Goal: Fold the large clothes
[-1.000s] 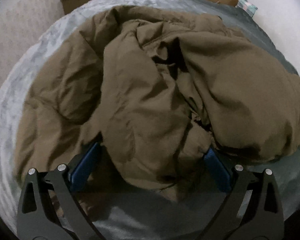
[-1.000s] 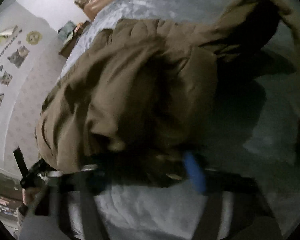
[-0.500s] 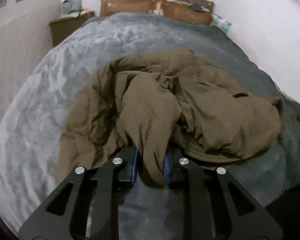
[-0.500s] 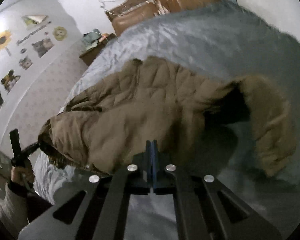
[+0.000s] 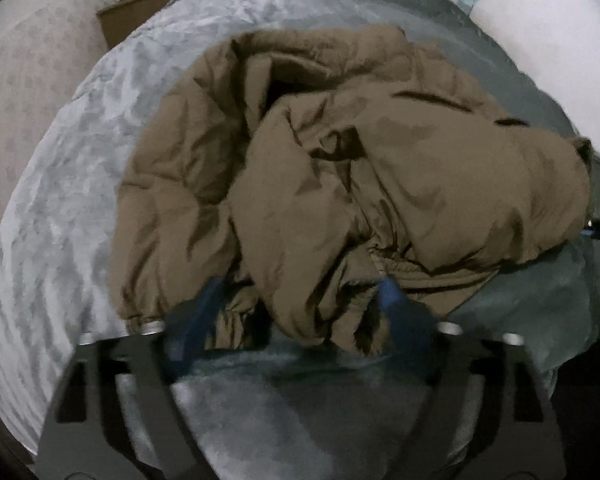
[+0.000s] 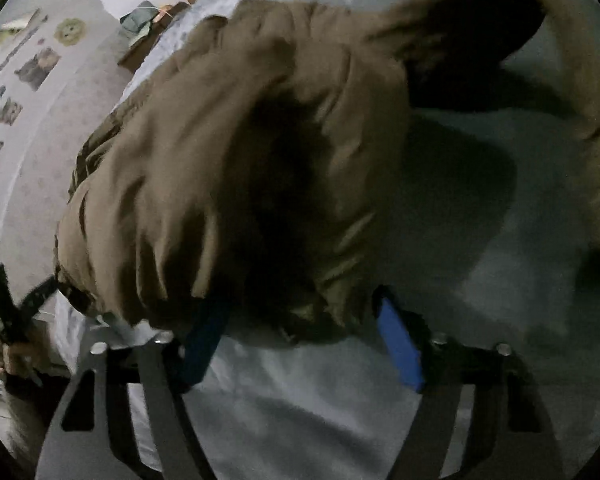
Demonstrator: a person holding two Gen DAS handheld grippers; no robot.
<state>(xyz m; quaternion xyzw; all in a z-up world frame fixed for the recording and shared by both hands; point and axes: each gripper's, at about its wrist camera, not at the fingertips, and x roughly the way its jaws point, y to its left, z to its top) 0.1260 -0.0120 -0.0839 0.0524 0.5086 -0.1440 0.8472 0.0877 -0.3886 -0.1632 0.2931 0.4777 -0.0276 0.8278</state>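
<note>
My left gripper is opening, a fold of the brown coat between its blue pads but not pinched; my right gripper is opening too, around the coat's edge; the coat lies bunched on the grey bed.

The crumpled brown jacket heaped mid-bed blocks the way ahead, while bare grey bedcover to its left and near edge lies open.
</note>
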